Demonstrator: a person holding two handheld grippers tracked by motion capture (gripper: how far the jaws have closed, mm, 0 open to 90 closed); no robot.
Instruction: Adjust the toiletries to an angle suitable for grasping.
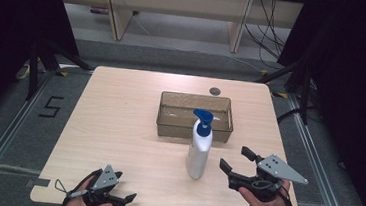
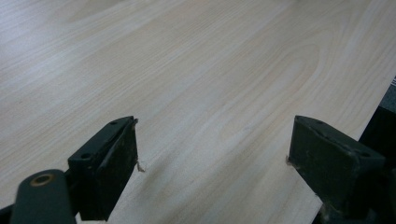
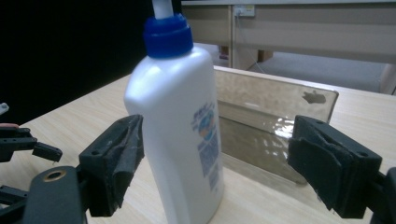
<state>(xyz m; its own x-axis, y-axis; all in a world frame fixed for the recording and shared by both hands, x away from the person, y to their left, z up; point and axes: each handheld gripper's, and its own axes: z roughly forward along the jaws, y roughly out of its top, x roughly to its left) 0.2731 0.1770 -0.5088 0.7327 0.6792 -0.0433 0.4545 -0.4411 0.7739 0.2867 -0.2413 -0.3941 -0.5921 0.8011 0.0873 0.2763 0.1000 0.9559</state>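
A: Our right gripper point(image 1: 231, 158) is spread, the pump bottle point(image 1: 199, 147) standing just ahead of its jaws, ungripped.
B: Left gripper point(image 1: 130, 197) spread too, over bare table point(image 1: 119, 117). The tray point(image 1: 194, 129) beyond awaits.

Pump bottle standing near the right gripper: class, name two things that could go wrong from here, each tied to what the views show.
1. The pump bottle is tall, narrow and upright; the open right gripper approaches from the side, so one jaw touching first might tip it.
2. The clear bin stands close behind the bottle; a push could knock the bottle against its wall.
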